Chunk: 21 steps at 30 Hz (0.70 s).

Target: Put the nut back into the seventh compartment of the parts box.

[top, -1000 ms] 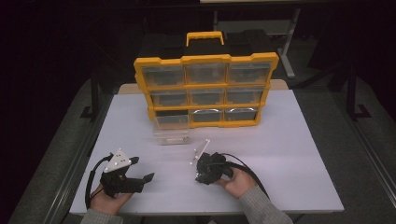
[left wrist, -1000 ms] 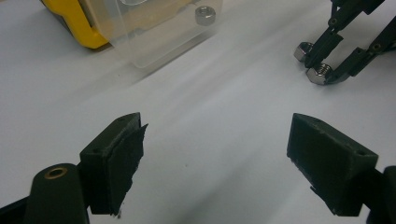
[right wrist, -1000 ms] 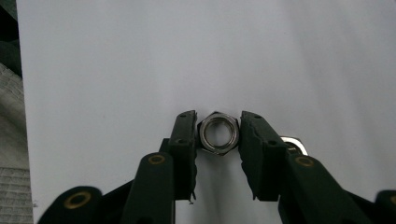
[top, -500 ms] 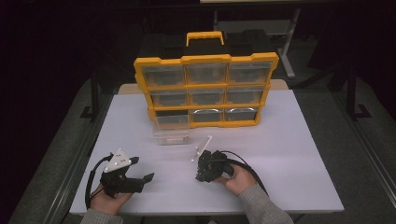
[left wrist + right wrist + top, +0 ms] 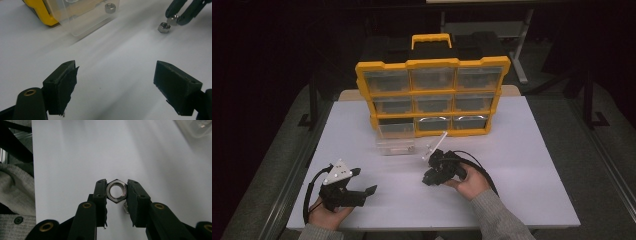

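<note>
We have a nut (image 5: 116, 191) clamped flat-to-flat between the jaws of the right gripper (image 5: 116, 192), low over the white surface (image 5: 522, 150) in front of the organizer (image 5: 432, 95). Against half a second ago the right hand (image 5: 469, 182) has shifted a little toward the organizer while the left has not moved, which we take to mean the pick is made and the carry to the pulled-out drawer (image 5: 395, 145) is next (a judgement, not something seen). In the right gripper view we see the nut's threaded bore face-on and a second bit of metal just behind the jaws. In the left gripper view that becomes a second nut (image 5: 163, 27) lying on the surface just beside the right gripper's tips, and a third one (image 5: 110, 7) already inside the clear drawer. The high view gives the layout: drawer just in front of the organizer, right gripper near it, left gripper (image 5: 362, 192) well apart, jaws wide and holding nothing.
</note>
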Each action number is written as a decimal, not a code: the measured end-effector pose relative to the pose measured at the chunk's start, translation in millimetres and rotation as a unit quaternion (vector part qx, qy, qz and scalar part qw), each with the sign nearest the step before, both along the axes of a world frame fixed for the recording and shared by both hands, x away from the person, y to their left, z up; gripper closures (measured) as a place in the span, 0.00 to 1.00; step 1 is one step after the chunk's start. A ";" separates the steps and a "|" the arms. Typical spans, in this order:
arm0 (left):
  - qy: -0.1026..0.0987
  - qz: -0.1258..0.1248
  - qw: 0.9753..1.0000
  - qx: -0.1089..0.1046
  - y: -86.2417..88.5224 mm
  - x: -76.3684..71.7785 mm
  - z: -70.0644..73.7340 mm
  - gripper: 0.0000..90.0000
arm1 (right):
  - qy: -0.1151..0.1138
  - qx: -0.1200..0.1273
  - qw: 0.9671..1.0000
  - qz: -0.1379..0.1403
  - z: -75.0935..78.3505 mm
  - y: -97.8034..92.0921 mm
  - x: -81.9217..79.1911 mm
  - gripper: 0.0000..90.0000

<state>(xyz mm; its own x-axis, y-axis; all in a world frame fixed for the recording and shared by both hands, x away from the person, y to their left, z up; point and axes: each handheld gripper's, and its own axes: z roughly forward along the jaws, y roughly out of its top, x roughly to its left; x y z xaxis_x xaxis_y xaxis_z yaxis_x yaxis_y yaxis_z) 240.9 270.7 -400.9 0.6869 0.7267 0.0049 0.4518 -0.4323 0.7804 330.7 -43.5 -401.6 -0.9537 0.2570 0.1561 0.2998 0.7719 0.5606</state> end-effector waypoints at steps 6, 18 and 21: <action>-0.003 0.000 1.000 0.000 0.1 0.4 0.1 0.20 | -0.003 0.000 1.000 -0.005 13.4 -1.2 9.1 0.77; -0.001 -0.001 1.000 -0.001 -0.3 0.5 -0.1 0.20 | -0.008 0.017 1.000 -0.009 47.3 2.3 28.8 0.77; 0.000 -0.001 1.000 0.000 -0.7 0.4 -0.1 0.20 | -0.012 0.023 1.000 -0.009 54.4 3.7 35.2 0.77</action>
<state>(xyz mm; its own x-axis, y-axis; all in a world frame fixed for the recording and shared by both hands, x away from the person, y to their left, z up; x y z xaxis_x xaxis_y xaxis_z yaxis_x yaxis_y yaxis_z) 241.2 270.0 -401.1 0.6889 0.7249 0.0049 0.4501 -0.4330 0.7810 365.9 -39.8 -347.2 -0.9528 0.2662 0.1458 0.2989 0.7395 0.6031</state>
